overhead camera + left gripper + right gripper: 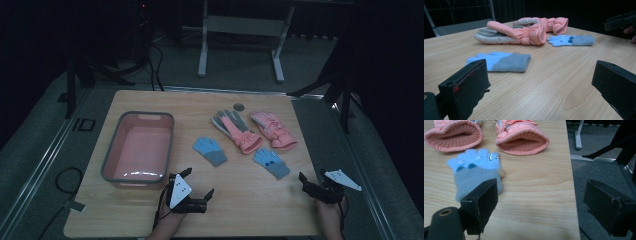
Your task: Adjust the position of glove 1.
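Note:
Two pink ski gloves lie at the table's far right: one palm-up with grey fingers (235,130) (511,33), the other (273,128) (522,137) beside it. Two small blue-and-grey knit gloves lie nearer: one (210,150) (499,61) mid-table, one with dark dots (271,162) (475,171) (571,40) to its right. My left gripper (198,184) (539,87) rests open on the table's near edge, short of the plain knit glove. Open too, my right gripper (312,181) (541,200) hovers at the near right edge, just behind the dotted knit glove.
A pink tub with a grey rim (139,148) stands empty at the left of the wooden table (240,200). A small dark disc (239,106) lies near the far edge. Metal frame legs (202,45) and tripod legs (340,85) stand beyond and beside the table.

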Tool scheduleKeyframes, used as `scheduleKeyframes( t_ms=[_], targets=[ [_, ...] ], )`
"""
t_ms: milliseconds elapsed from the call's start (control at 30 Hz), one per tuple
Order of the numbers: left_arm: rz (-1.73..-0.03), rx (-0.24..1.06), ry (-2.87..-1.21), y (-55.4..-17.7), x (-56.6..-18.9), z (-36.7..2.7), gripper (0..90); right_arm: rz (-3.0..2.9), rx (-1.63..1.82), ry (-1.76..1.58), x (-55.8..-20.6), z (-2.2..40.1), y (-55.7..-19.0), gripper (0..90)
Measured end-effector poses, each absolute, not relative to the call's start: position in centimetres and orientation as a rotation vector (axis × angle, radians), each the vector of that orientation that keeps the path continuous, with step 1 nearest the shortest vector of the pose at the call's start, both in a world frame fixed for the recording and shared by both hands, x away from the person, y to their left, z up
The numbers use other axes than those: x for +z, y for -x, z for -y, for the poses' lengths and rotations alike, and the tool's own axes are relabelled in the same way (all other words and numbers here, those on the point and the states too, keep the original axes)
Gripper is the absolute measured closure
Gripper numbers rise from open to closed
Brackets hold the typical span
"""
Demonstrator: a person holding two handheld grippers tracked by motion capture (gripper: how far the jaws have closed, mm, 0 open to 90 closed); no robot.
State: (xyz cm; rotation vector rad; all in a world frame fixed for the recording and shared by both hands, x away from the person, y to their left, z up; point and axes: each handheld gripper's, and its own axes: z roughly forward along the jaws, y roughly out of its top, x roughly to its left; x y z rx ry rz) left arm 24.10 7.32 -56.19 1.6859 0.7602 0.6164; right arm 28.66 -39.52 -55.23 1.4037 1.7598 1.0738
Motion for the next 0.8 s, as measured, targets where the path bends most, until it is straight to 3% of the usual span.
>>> scheduleKeyframes(
  t_ms=[300, 800],
  targets=[
    [-0.763, 0.622, -1.683, -24.1, -56.2, -7.3, 1.0, -1.787, 1.038, -1.431, -55.1, 39.3, -28.4, 12.4],
    [-0.756, 0.626, -1.685, -24.0, -56.2, -7.3, 1.0, -1.89, 1.109, -1.41, -48.4, 37.0, -30.2, 12.6]
  ],
)
